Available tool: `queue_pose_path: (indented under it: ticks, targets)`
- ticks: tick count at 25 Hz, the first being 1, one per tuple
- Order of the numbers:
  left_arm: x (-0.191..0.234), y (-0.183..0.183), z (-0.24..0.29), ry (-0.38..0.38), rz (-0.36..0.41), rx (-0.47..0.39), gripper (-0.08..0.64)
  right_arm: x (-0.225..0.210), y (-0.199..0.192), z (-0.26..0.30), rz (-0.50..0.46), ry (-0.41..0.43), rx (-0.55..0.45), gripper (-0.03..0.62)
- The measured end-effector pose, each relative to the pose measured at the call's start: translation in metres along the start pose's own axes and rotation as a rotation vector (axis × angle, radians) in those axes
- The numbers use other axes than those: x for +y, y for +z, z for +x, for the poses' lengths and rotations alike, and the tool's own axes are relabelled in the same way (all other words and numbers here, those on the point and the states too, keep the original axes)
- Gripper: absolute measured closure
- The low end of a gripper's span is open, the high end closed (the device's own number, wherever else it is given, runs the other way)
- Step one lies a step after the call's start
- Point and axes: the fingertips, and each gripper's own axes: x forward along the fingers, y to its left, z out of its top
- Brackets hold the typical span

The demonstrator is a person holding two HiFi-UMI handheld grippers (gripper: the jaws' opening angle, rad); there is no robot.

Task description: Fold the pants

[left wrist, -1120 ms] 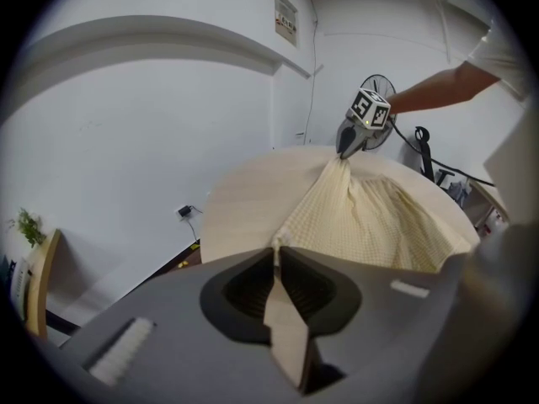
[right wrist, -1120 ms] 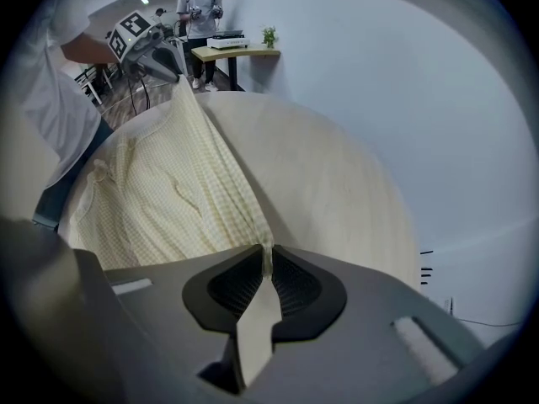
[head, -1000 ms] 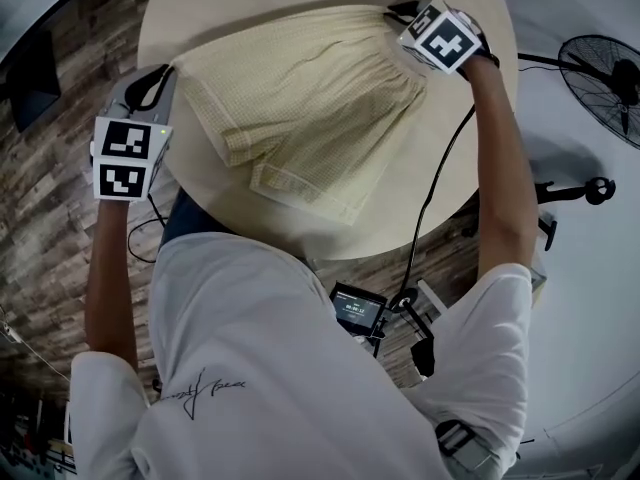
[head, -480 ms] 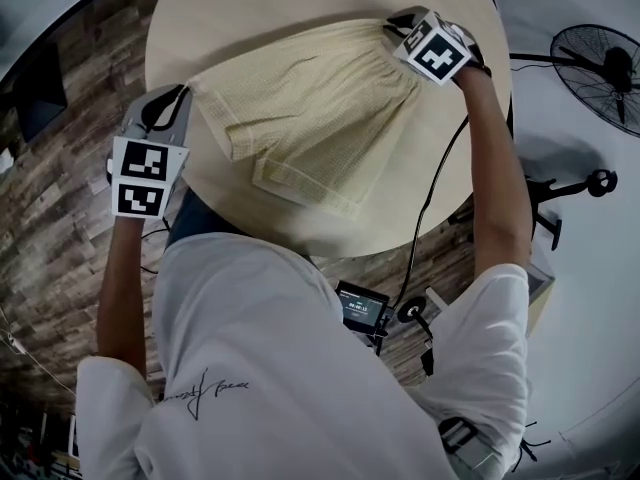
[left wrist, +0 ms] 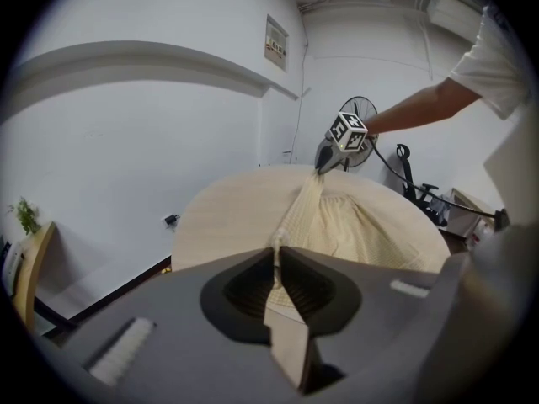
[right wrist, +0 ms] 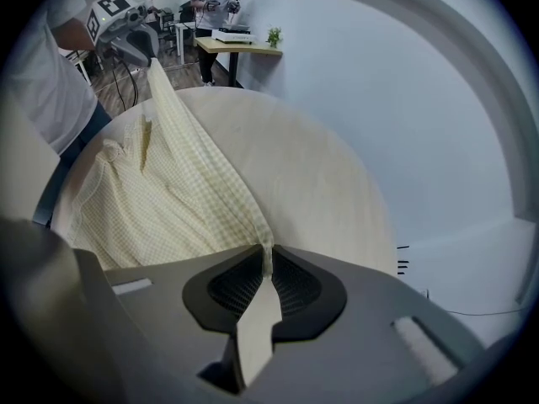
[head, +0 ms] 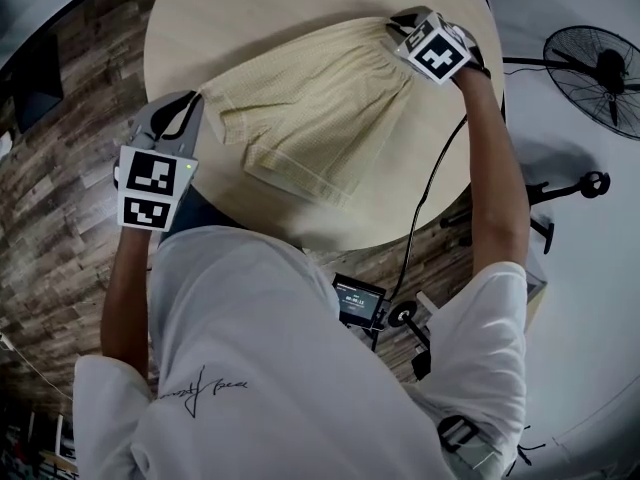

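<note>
pale yellow checked cloth pants [head: 320,108]: waistband pulled taut, legs lying on round pale wooden table [head: 250,8] | left gripper [left wrist: 275,255]: pinching one waistband corner | right gripper [right wrist: 264,259]: pinching the other | pinched corners hidden between pads

Lab-like workroom: white walls [left wrist: 126,141], wood-plank floor [head: 60,238], standing fan [head: 598,68], distant desk [right wrist: 240,47].

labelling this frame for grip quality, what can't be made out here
- Head view: the pinch points on the pants, hidden under the left hand-held gripper and right hand-held gripper.
- Head view: near edge of the table, behind the person's torso.
- Head view: the small screen, print too small.
</note>
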Motion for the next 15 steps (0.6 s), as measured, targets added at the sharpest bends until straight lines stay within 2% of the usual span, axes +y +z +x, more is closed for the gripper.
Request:
queue_pose_path:
  ticks: [8,15]
  targets:
    - [-0.038,-0.011,-0.007,-0.025,-0.008,-0.006,0.477,0.009,-0.009,-0.002,-0.026,-0.002,0.007,0.558]
    - [-0.068,-0.005,-0.013,-0.049,0.043,-0.019,0.477,0.01,-0.015,-0.007,-0.048,-0.011,-0.006,0.558]
